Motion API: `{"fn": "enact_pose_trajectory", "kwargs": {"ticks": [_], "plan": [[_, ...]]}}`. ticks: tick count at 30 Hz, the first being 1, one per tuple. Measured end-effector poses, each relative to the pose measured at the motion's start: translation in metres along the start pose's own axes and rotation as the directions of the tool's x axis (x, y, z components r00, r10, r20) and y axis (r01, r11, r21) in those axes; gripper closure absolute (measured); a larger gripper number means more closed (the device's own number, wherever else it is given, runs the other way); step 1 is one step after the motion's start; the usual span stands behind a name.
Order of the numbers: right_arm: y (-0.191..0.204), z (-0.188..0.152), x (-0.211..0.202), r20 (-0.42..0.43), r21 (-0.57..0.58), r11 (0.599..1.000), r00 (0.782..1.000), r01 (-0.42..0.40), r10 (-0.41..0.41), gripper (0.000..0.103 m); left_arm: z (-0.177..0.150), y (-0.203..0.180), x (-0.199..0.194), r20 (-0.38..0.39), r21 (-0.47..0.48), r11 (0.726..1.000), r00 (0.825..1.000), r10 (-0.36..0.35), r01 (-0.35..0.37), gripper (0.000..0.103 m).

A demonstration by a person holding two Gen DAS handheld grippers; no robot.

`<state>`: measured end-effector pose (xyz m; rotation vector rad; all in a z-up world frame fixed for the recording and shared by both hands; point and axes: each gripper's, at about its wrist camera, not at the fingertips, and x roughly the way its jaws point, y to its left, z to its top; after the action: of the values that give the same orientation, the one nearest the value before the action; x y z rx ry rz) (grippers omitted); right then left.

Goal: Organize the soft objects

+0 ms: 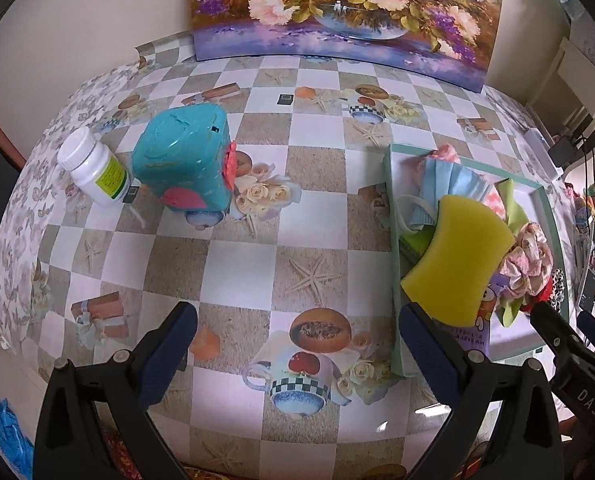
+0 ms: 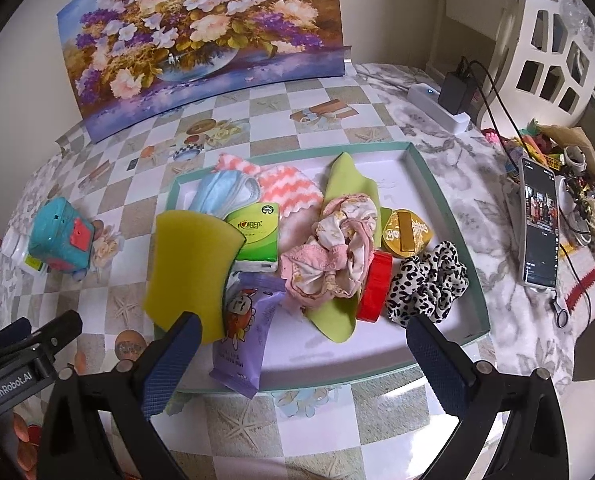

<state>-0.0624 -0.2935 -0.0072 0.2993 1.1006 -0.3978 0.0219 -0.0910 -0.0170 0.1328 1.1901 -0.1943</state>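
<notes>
Your right gripper (image 2: 301,340) is spread wide, nothing between the pads — it hangs over the near rim of the green tray (image 2: 453,204). Left gripper (image 1: 297,328) is released too, empty, above the checkered tablecloth (image 1: 241,264). Yellow sponge (image 2: 189,264) leans on the tray's left edge, beside 1 tissue pack (image 2: 257,236), face masks (image 2: 221,194), pink scrunchie (image 2: 333,256) and leopard scrunchie (image 2: 429,284) — teal toy (image 1: 185,160) and white bottle (image 1: 93,168) sit outside

A lived-in home room is showing here: a flower painting (image 2: 201,36) is leaning against the wall, a checkered printed tablecloth (image 1: 237,264) is covering the table, and a phone (image 2: 540,224) is charging nearby.
</notes>
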Motion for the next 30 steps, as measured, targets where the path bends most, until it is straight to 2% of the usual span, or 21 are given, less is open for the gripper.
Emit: {"fn": "enact_pose_trajectory", "kwargs": {"ticks": [15,30], "plan": [[0.0052,-0.0031,-0.0070,0.009,-0.017,1.000,1.000,0.015,-0.015,0.000,-0.0049,0.0049,-0.0044,0.014,-0.005,0.998,0.998,0.060,-0.060,0.002],[0.0071,-0.0033,0.0024,-0.026,-0.018,1.000,1.000,0.005,-0.006,0.000,-0.0031,0.0084,-0.0016,0.013,-0.009,0.998,0.998,0.067,-0.067,0.002]]}}
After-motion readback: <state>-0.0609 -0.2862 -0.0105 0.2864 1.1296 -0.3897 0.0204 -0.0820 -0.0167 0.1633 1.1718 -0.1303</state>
